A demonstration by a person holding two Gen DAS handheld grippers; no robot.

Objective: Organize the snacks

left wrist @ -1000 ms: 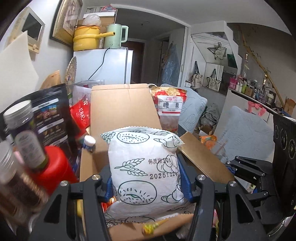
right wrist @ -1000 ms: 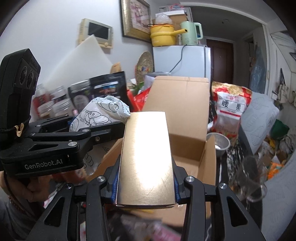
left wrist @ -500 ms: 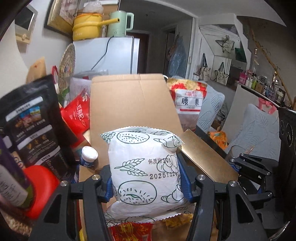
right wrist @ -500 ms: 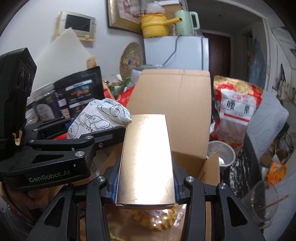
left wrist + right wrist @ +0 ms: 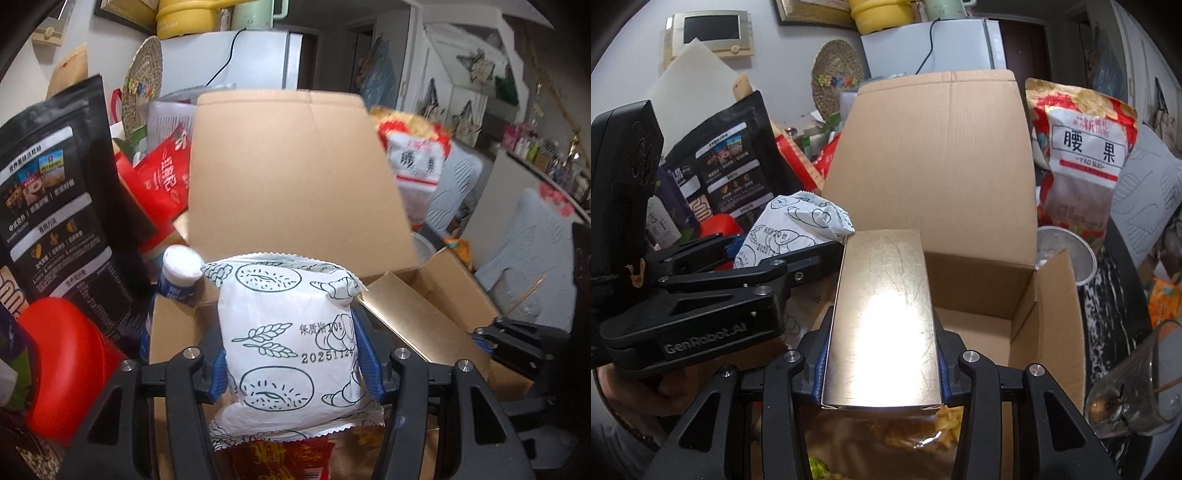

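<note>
Tongs first: the left tongs [image 5: 291, 356] are clamped on a white bread packet [image 5: 290, 332], blue pads pressing its sides, and the right tongs [image 5: 882, 363] are closed on a gold box [image 5: 882, 317] held lengthwise between the jaws. Both loads hang over the open cardboard carton [image 5: 945, 184], the packet to the left and the box just beside it on the right — neither has been let go.

By my reading the job is partway through. Some snacks already lie in the carton's near end: a red wrapper [image 5: 282, 459] shows under the packet, and something yellow and crinkly in a clear bag [image 5: 923, 432] under the box. The far part of the carton floor looks bare. Left to do: set these two down, then deal with what stands outside — the cashew bag [image 5: 1082, 162] to the right, the black pouch [image 5: 55, 206] and red pouch [image 5: 162, 181] to the left. Whether all of those belong in the carton I cannot tell.

As to materials, the packet is thin crinkly film with a zigzag seal, puffed and soft, printed with loaves and wheat ears. The box is rigid, flat-sided, with a scuffed metallic sheen that throws glare. The carton is plain corrugated board, its tall far flap upright. On the cluttered worktop at far right stands a clear glass [image 5: 1134, 384].
</note>
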